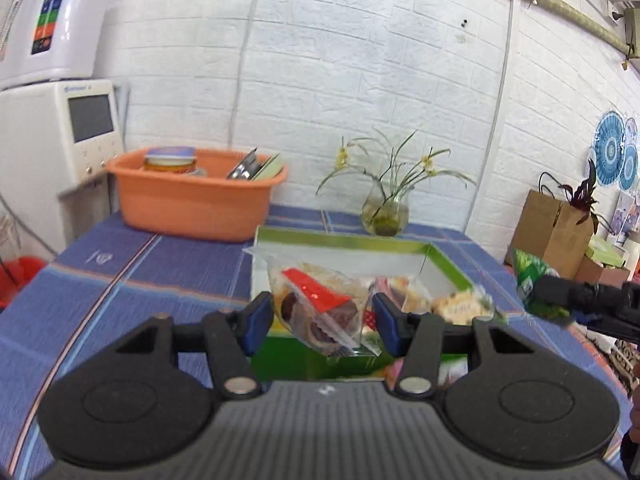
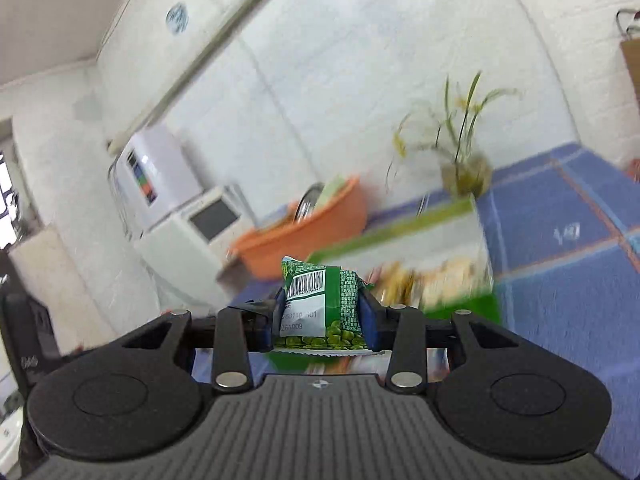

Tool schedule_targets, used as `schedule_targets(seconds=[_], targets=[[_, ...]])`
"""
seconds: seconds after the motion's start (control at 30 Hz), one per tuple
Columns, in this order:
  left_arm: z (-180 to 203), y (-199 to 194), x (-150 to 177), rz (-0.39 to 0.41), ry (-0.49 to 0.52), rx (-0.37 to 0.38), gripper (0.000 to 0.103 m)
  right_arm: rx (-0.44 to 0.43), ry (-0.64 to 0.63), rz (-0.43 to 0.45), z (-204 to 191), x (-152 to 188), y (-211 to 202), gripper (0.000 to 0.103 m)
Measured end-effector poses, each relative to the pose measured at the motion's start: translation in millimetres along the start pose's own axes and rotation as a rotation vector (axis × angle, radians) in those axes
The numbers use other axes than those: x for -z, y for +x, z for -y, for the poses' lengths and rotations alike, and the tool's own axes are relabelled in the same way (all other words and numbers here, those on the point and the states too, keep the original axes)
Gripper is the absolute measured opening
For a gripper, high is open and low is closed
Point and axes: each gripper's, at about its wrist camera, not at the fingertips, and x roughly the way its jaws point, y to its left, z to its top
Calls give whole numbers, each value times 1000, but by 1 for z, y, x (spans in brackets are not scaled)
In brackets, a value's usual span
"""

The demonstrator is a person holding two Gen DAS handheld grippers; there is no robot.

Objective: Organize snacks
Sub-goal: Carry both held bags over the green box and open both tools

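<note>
My left gripper (image 1: 322,320) is shut on a clear snack packet (image 1: 320,300) with a red sachet inside, held in the air above the near edge of a green-rimmed white box (image 1: 344,237). Several snack packets (image 1: 460,306) lie in the box. My right gripper (image 2: 322,316) is shut on a green pea packet (image 2: 320,304) with a barcode label, its blue pads pressing both sides. In the left wrist view that gripper shows as a dark shape (image 1: 580,300) right of the box, with the green packet (image 1: 528,278) at its tip. The right wrist view is tilted and blurred; the box (image 2: 400,232) lies beyond the packet.
A blue checked tablecloth (image 1: 160,264) covers the table. An orange basin (image 1: 192,200) with a jar and dishes stands back left; a glass vase (image 1: 384,212) of plants stands behind the box. White appliances (image 1: 60,132) stand at the left, a brown paper bag (image 1: 552,228) at the right.
</note>
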Motion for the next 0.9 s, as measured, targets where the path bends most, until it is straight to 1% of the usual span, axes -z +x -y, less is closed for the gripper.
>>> schedule_targets(seconds=[0.07,0.13,0.23,0.3,0.43,0.63,0.67,0.7,0.73,0.77,0.8,0.83,0.9], targets=[[3,18,-15,3,0,3,53,25,13,48,4,-13,13,68],[8,40,-27,5,-3,-14,53,16,65,66,11,-22,28,68],[10,71,-36,-33,-36,20,53,-15,160,48,22,-26,51,68],[10,86,-31,-51,-56,16,53,-1,178,25,24,-22,62,68],[10,109,-18,-107,-39,-8,53,71,83,-51,24,-10,75,68],[12,121,-9,-128,21,-81,54,166,25,-77,30,-1,87,69],[11,121,-8,-127,21,-86,54,177,18,-79,30,1,88,72],[11,121,-8,-120,19,-90,61,184,11,-81,30,2,89,72],[11,120,-8,-114,20,-98,63,188,4,-85,30,2,90,76],[12,119,-8,-107,29,-105,63,192,0,-93,29,2,90,91],[13,118,-9,-102,40,-114,64,201,3,-95,27,1,89,101],[14,118,-9,-96,47,-119,65,213,13,-85,26,-1,86,103],[14,116,-10,-91,48,-128,67,215,23,-56,23,-5,80,103]])
